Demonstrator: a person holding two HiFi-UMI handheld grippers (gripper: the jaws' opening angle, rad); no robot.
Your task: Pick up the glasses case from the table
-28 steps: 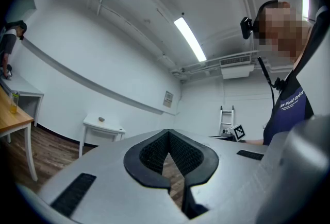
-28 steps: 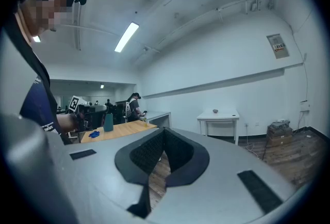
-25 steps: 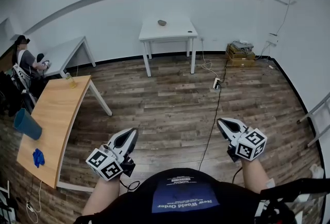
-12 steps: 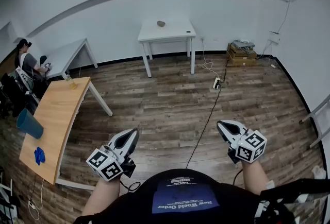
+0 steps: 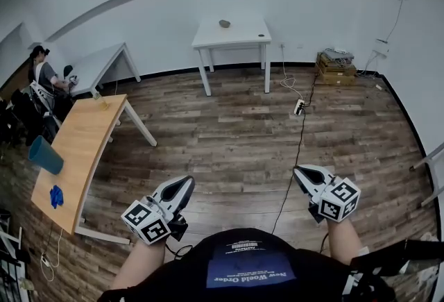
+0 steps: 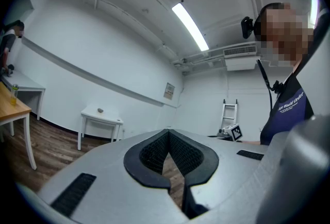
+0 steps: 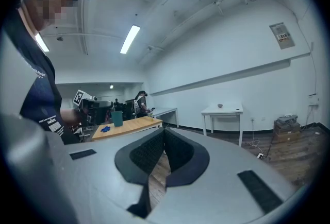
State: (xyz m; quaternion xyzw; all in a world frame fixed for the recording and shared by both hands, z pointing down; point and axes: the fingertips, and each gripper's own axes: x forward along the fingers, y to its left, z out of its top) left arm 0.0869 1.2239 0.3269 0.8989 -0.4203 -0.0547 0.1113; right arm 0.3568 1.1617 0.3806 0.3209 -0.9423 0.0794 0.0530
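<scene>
Glasses case [image 5: 225, 23] is lying far ahead on the white desk [image 5: 248, 35], roughly btwn left gripper [image 5: 186, 183] & right gripper [image 5: 300, 172], neither clearly nearer, both w/ jaws clenched on nothing; its long axis is too small to tell.

Wide run of bare wooden floor [image 5: 229, 134] straight ahead, open all the way to the white worktop [image 5: 232, 35] at the far wall. Its front edge is free to approach, and only the glasses case [image 5: 224, 23] sits on top, towards the back. On the left the wooden worktop [image 5: 80, 144] juts in, a teal cup [image 5: 46, 155] on it. On the right a black cable [image 5: 296, 148] trails across the boards to a power strip [image 5: 299, 107], with stacked boxes [image 5: 336, 64] against the wall.
</scene>
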